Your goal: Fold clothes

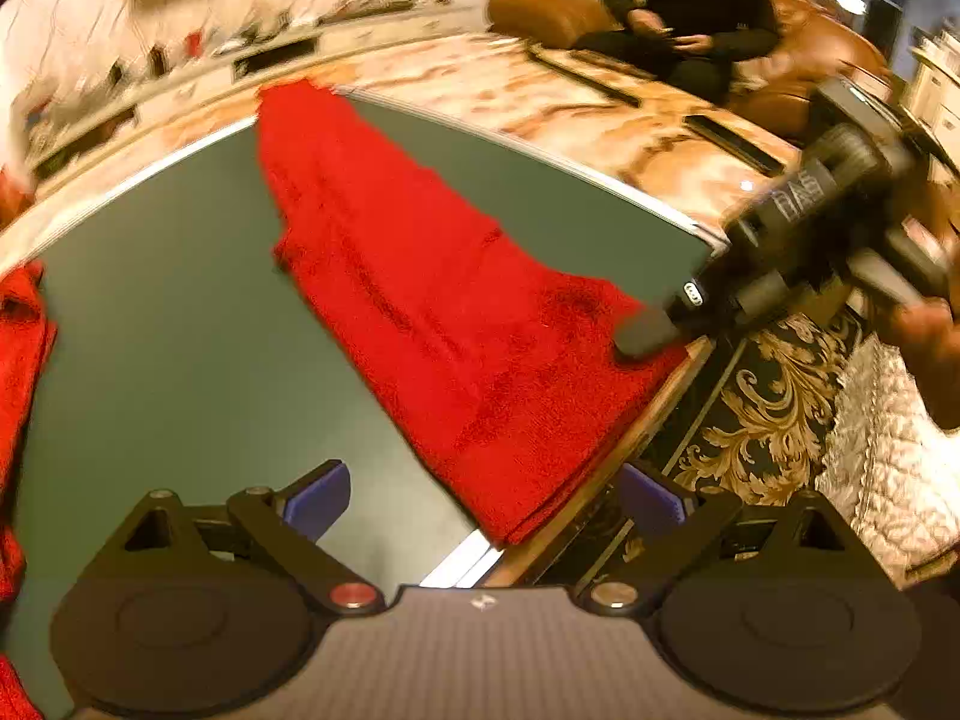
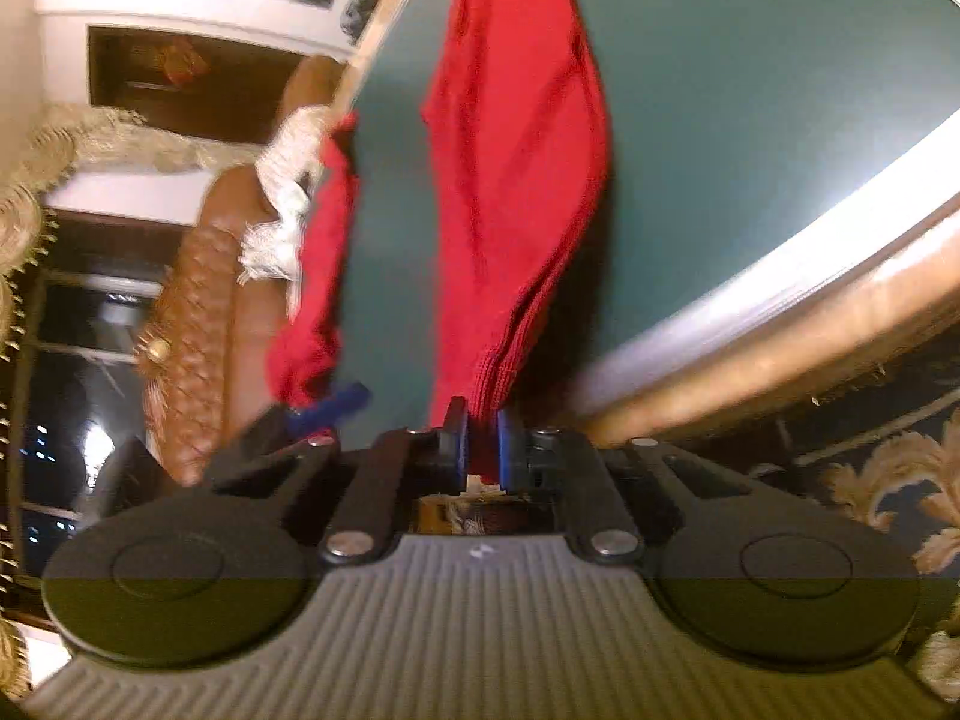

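Observation:
A red knitted garment lies as a long folded strip across the green table top, its near end at the table's corner. My left gripper is open and empty, just in front of that near end. My right gripper is shut on the garment's ribbed edge; it also shows in the left wrist view at the strip's right side. In the right wrist view the garment stretches away over the table.
More red cloth lies at the table's left edge. A person sits on a brown leather sofa beyond the table. A patterned dark rug lies beside the table. A brown leather chair stands at the far side.

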